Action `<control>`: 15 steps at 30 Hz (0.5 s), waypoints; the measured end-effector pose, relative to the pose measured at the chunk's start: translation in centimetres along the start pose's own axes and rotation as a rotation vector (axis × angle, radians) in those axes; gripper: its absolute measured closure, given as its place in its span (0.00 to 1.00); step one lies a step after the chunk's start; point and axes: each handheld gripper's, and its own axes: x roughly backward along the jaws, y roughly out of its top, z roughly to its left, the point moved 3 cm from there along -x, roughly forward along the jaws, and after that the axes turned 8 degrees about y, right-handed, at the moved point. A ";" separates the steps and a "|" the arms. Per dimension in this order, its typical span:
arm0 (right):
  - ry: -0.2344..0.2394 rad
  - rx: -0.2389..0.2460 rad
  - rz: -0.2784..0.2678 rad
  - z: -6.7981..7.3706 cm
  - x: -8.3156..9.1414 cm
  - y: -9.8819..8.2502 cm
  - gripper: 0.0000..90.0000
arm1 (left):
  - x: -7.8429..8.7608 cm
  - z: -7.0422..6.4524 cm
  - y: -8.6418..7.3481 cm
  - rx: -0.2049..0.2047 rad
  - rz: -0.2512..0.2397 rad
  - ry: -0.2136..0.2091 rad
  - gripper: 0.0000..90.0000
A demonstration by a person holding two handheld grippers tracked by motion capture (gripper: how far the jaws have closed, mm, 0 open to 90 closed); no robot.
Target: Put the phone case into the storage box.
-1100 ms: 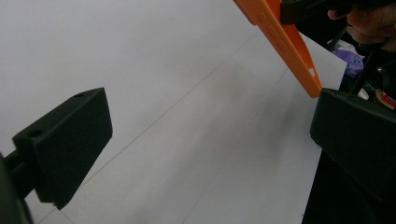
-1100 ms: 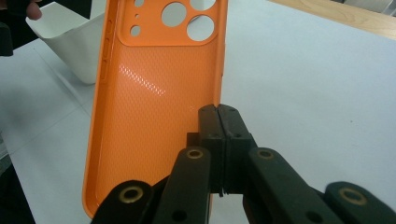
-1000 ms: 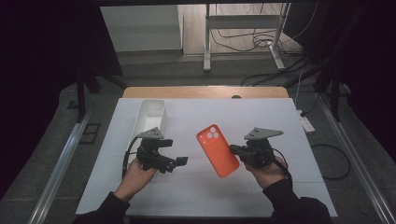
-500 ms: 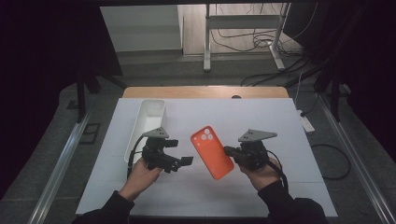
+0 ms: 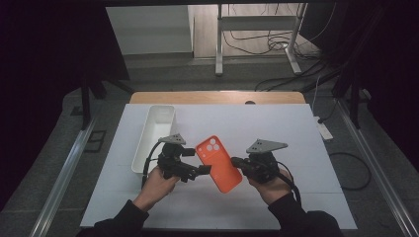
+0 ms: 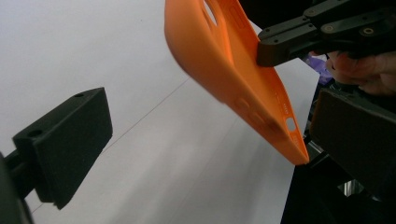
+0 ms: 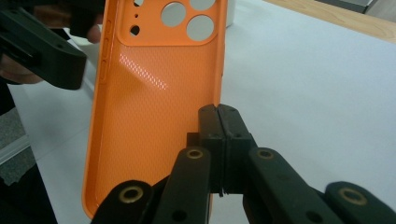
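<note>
The right gripper pinches the edge of the orange phone case, held above the white table. The left gripper, jaws spread, seems poised to take it; closing squarely comes next.

We hold both forearms in from the near edge. Our left gripper points right with its jaws spread wide apart. Our right gripper points left, jaws pressed together, hand wrapped around its body.
</note>
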 end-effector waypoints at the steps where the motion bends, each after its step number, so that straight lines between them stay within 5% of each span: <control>1: 0.003 0.001 -0.001 0.1 0.0 0.0 0.99 | -0.1 0.0 0.0 -0.002 0.002 0.001 0.00; 15: 0.015 0.017 -0.003 0.8 -0.4 0.0 0.98 | -1.3 -0.7 0.3 0.032 0.030 -0.042 0.02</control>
